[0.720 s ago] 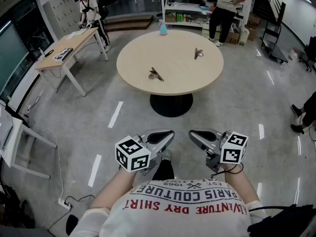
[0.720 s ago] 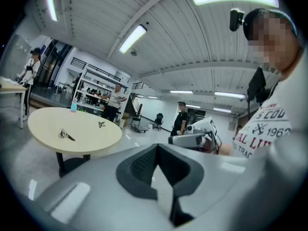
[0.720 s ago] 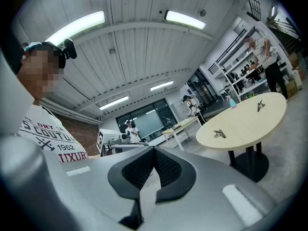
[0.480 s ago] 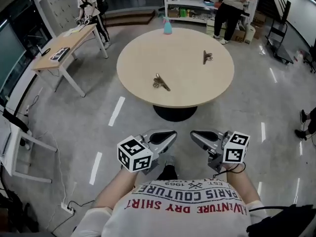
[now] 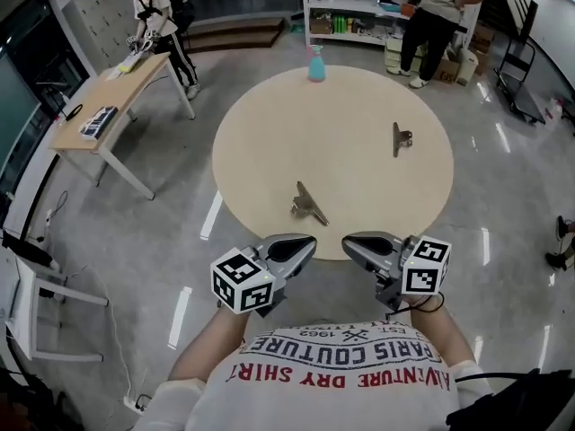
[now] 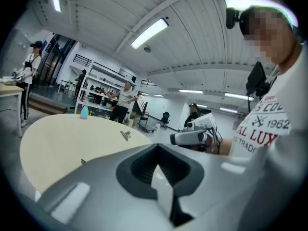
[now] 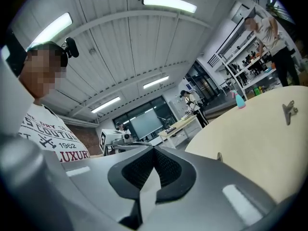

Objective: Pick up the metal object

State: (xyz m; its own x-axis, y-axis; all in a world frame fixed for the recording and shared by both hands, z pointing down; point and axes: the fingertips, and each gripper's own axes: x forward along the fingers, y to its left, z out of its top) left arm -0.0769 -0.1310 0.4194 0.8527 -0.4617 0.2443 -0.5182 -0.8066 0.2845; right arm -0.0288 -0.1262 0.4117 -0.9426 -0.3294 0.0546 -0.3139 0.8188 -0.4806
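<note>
- Head view looks down on a big round beige counter [image 5: 359, 178] on a shiny grey floor [image 5: 135, 241].
- One small silver metal clip [image 5: 308, 205] lies on the counter near its front edge. It is just past the tips of both grippers, and nothing touches it.
- A second silver metal clip [image 5: 400, 138] lies further back on the right side, well apart from the first one.
- A blue spray bottle with a pink top [image 5: 315, 63] stands upright at the far edge of the counter.
- The left gripper [image 5: 308, 241] is held low in front of the person's white shirt with red and black letters [image 5: 341, 375]. Its two jaws are pressed together, with nothing between them.
- The right gripper [image 5: 349, 241] is just beside it, and the two tips are near each other. Its jaws are together too and hold nothing.
- Both gripper tips show at the front edge of the counter.
- Off to the left is a long wooden counter with white legs [image 5: 121, 88], and a person in a white top [image 5: 148, 12] stands at its far end.
- At the back is a white shelf rack [image 5: 355, 7], and another person in a grey top [image 5: 440, 7] stands by it.
</note>
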